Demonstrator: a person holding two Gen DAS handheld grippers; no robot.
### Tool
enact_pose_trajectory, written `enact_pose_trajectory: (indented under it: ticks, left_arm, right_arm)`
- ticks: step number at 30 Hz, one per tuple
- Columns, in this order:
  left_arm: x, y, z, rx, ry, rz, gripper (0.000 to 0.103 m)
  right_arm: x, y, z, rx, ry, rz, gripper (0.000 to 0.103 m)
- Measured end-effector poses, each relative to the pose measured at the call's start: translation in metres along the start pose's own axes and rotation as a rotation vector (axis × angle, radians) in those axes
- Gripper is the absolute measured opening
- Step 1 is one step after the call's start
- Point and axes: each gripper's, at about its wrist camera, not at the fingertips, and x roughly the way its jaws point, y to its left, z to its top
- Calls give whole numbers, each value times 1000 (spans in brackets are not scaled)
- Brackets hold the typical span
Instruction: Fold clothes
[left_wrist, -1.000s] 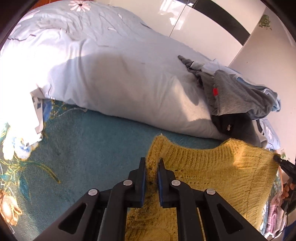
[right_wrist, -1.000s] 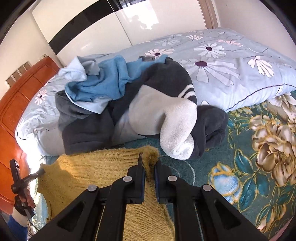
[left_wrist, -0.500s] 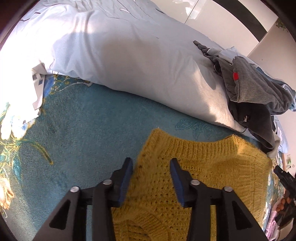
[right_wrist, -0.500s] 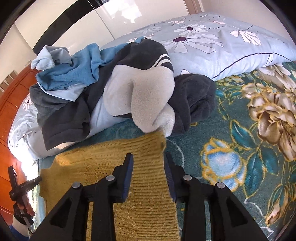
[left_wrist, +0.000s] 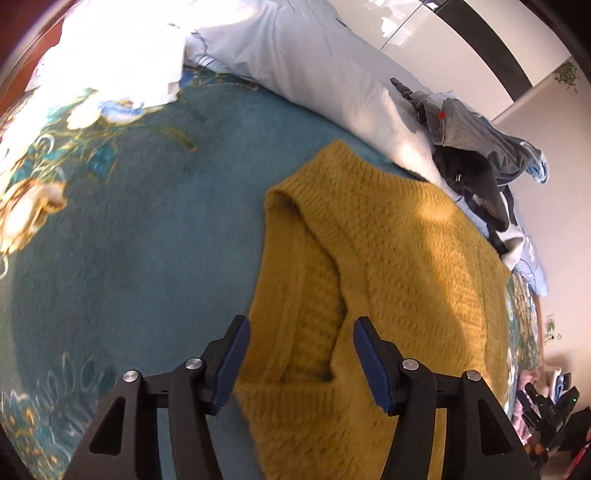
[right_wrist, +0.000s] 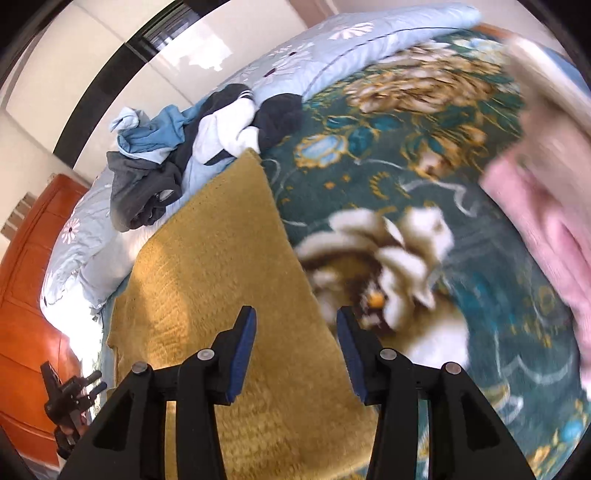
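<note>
A mustard-yellow knitted sweater (left_wrist: 388, 258) lies spread on the teal floral blanket (left_wrist: 129, 240); in the right wrist view the sweater (right_wrist: 221, 277) shows one long straight edge. My left gripper (left_wrist: 301, 360) hovers over the sweater's folded-in sleeve with its jaws opening, the pads clear of the knit. My right gripper (right_wrist: 295, 350) stands over the sweater's right edge, jaws opening too, with nothing pressed between the pads.
A heap of unfolded grey, black, blue and white clothes (right_wrist: 184, 147) lies on the pale blue floral duvet (left_wrist: 314, 66) behind the sweater. A blurred pink garment (right_wrist: 535, 221) sits at the right. An orange wooden headboard (right_wrist: 26, 295) borders the bed.
Both grippers let go of the sweater's far corners, opened, and drew back toward its near end. The sweater now lies flat on the blanket. The right wrist rolled.
</note>
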Motion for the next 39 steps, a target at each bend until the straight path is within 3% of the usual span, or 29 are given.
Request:
enact_pose_trajectory:
  ticks: [4, 8, 19, 23, 34, 39]
  left_arm:
    - [-9, 20, -41, -80, 24, -72, 62]
    - [-7, 27, -61, -136, 54, -146, 62]
    - [-4, 21, -80, -219, 19, -226, 61]
    - [-4, 24, -86, -253, 16, -246, 58]
    - [-5, 21, -98, -276, 35, -279, 58]
    - [-15, 27, -101, -317, -27, -323, 57]
  right_arm:
    - [-24, -32, -52, 157, -28, -16, 47]
    - [-16, -42, -79, 243, 4, 35, 47]
    - [-2, -34, -94, 331, -37, 177, 50]
    - [1, -35, -104, 374, -10, 259, 45]
    - [14, -15, -110, 351, 39, 310, 45]
    - [12, -31, -101, 410, -11, 309, 45]
